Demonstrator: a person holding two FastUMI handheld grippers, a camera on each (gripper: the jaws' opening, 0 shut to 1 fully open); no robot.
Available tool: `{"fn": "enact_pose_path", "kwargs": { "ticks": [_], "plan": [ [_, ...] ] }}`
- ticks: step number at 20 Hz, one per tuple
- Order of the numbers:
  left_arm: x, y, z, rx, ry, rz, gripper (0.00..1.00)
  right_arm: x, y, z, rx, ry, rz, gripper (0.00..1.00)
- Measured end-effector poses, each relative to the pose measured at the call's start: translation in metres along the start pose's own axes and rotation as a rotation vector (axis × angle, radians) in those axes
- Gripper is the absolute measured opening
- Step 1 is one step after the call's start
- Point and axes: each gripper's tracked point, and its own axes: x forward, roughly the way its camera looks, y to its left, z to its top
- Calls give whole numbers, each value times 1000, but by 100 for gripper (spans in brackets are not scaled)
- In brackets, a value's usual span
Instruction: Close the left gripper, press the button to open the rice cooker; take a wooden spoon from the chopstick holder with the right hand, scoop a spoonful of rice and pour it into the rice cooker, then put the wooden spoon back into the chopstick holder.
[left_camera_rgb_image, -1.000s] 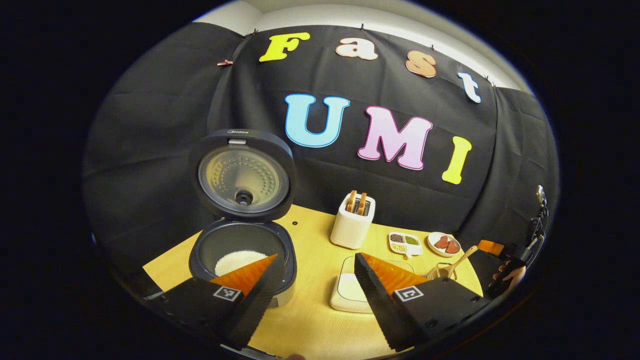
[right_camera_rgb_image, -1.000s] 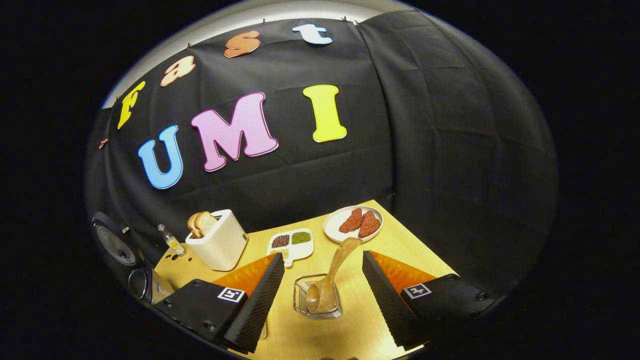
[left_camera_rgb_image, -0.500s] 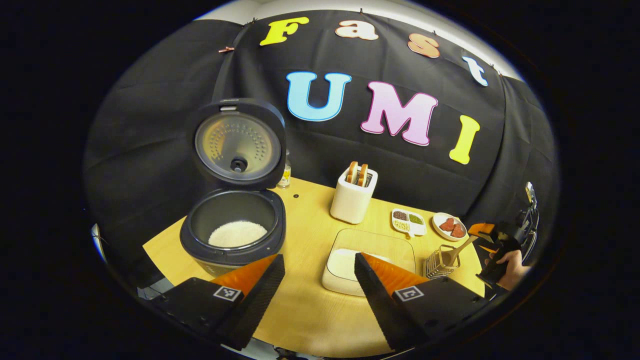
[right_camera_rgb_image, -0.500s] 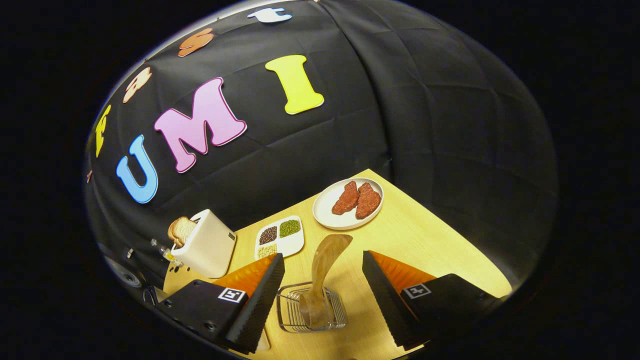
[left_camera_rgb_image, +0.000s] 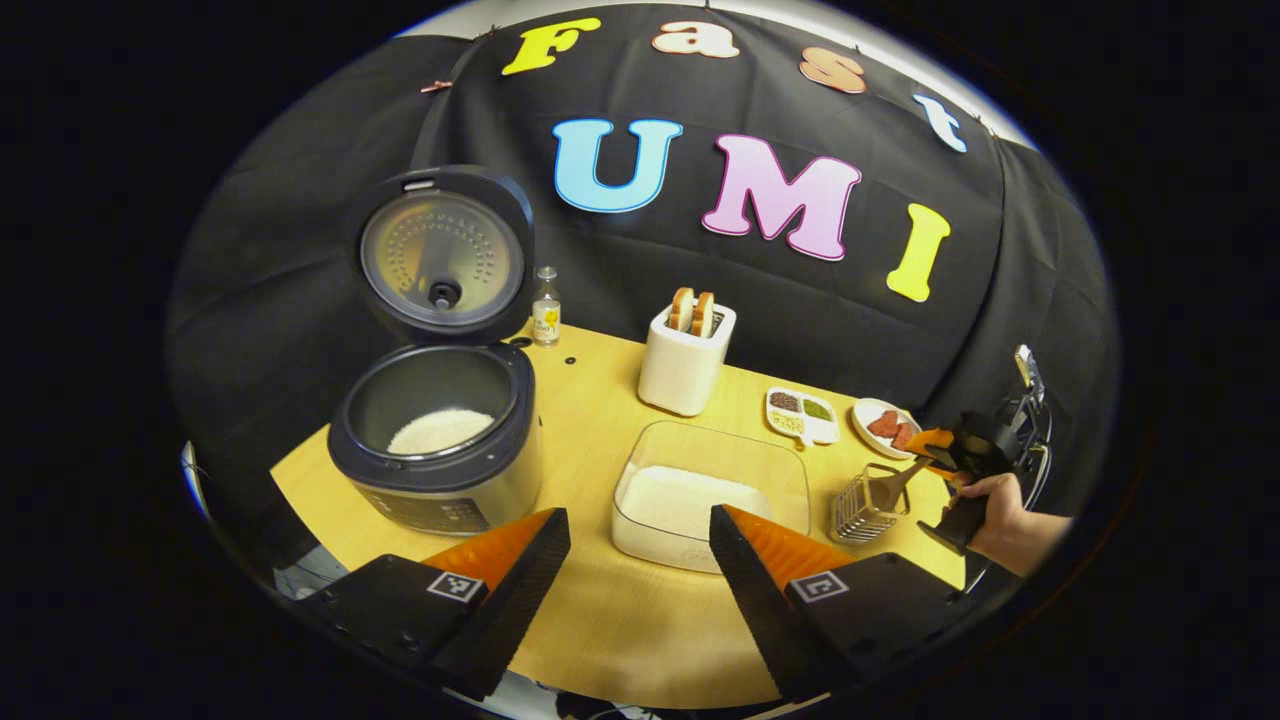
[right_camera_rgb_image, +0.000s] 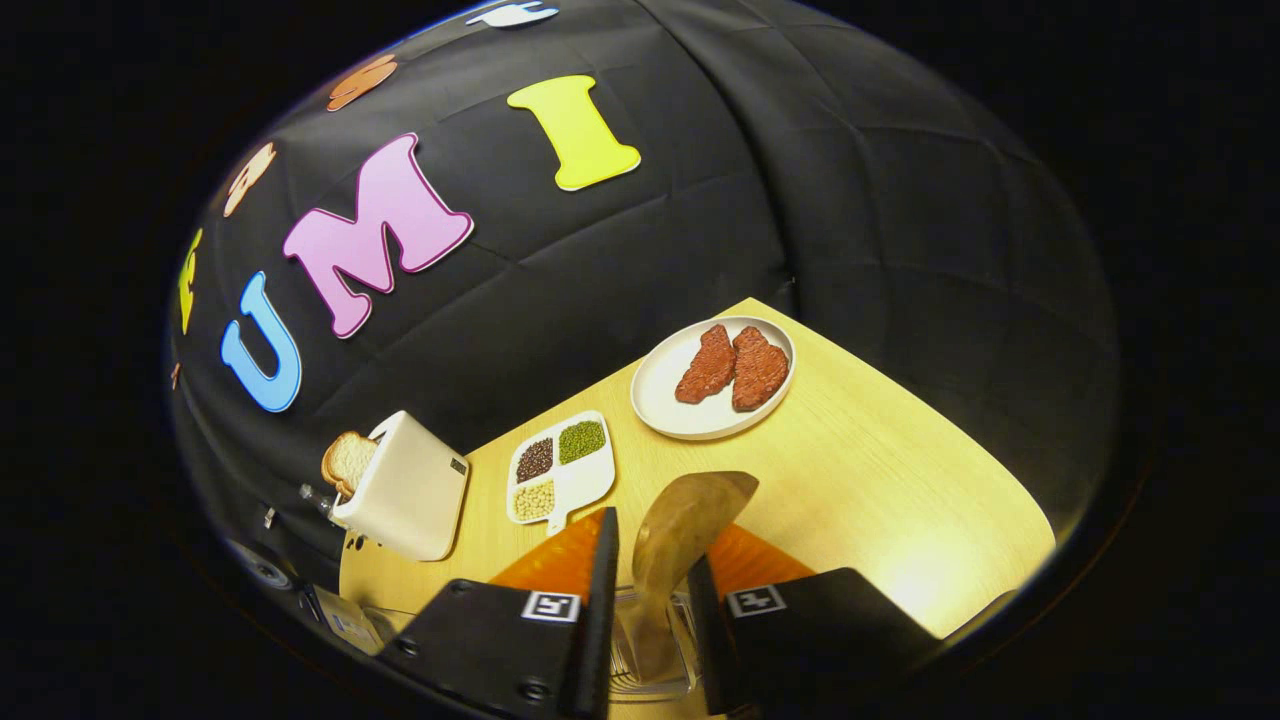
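Note:
The dark rice cooker (left_camera_rgb_image: 440, 470) stands open at the left, its lid (left_camera_rgb_image: 445, 250) upright and white rice in its pot. My left gripper (left_camera_rgb_image: 640, 530) is open over the table's front edge, holding nothing. A clear container of rice (left_camera_rgb_image: 710, 490) lies in front of it. Farther right, the wooden spoon (left_camera_rgb_image: 893, 483) stands in the wire chopstick holder (left_camera_rgb_image: 862, 508), with a hand holding my right gripper (left_camera_rgb_image: 945, 455) at its handle. In the right gripper view my right gripper (right_camera_rgb_image: 650, 548) is shut on the wooden spoon (right_camera_rgb_image: 695, 505), above the chopstick holder (right_camera_rgb_image: 650, 685).
A white toaster (left_camera_rgb_image: 685, 365) with bread stands at the back, with a small bottle (left_camera_rgb_image: 545, 310) to its left. A divided dish of beans (right_camera_rgb_image: 558, 472) and a plate of meat (right_camera_rgb_image: 715, 378) lie near the table's far right corner.
My left gripper has drawn back and up from the cooker, staying open. My right gripper has moved in on the spoon and its fingers have shut on the handle.

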Motion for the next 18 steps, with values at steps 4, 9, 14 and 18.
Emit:
{"fn": "enact_pose_path", "kwargs": {
  "ticks": [4, 9, 14, 18],
  "plan": [
    [0, -7, -10, 19, 11, 9, 95, -4, -1, -1, -15, 16, -29, 22],
    [-7, 1, -11, 26, 3, 1, 95, -25, 23, 5, -58, -11, 15, 17],
    [-13, 37, 0, 77, -26, 60, 95, -49, 37, 17, -32, -37, 61, 16],
    [-18, 52, 7, 96, -41, 35, 96, -73, 52, 28, -50, -75, 75, 16]
  ]
}}
